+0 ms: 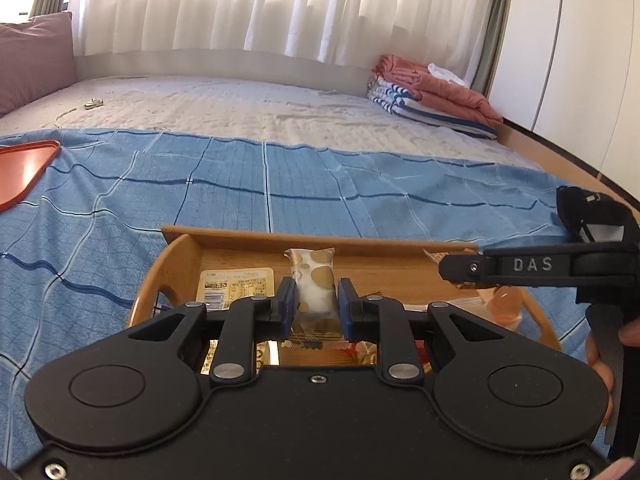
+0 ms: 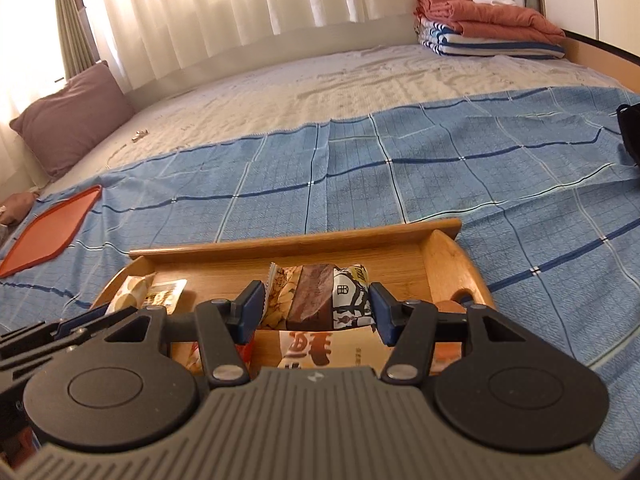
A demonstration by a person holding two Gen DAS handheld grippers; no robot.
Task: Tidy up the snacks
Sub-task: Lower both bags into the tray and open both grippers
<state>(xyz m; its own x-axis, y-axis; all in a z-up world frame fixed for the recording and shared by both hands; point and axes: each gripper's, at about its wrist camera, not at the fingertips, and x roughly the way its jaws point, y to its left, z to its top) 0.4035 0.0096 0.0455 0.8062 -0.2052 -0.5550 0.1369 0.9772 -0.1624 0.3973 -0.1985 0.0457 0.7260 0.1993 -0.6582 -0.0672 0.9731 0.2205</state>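
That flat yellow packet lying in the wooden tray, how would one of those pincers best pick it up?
The yellow packet lies flat on the wooden tray floor, so probably from above, pinching across its narrower width near the exposed far edge; its near part is hidden.

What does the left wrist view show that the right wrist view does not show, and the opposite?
Only the left wrist view shows the left gripper shut on a white packet with gold spots, and fingers of a hand at the right edge.

Only the right wrist view shows the right gripper shut on a wide picture-printed snack bag.

Both show the wooden tray, the orange tray, the blue checked cloth, the pillow and the folded blankets.
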